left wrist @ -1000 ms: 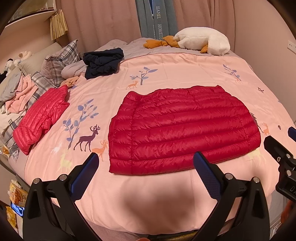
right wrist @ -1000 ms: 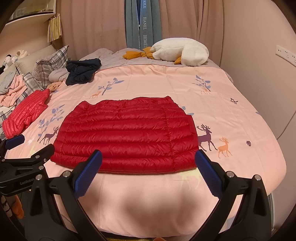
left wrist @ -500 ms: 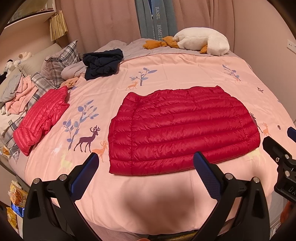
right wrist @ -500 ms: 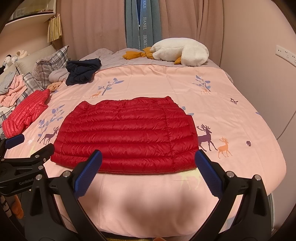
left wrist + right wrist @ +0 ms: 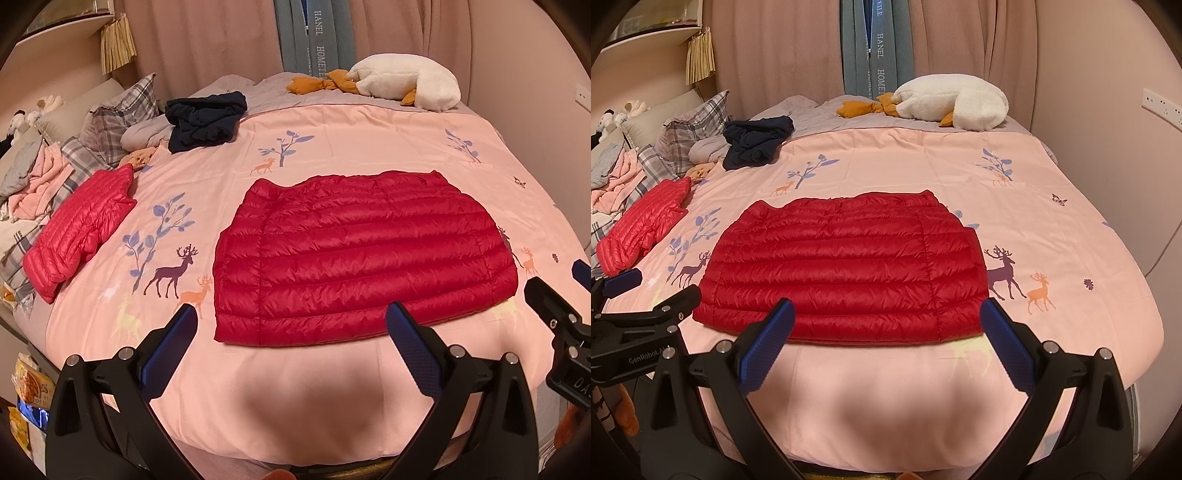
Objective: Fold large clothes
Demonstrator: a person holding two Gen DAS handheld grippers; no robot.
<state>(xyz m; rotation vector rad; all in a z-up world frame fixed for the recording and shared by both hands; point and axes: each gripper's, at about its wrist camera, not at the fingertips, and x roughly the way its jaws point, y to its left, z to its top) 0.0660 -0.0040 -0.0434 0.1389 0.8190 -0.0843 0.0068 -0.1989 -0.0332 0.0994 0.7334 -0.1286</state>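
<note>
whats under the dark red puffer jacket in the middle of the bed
The dark red puffer jacket lies flat on the pink deer-print bedspread, which shows all around it. Part of a printed deer runs under its right edge. Anything else beneath is covered.

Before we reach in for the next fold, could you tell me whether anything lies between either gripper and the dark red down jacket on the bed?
Nothing visible does. Only bare pink bedspread separates the open left gripper and open right gripper from the dark red down jacket.
</note>
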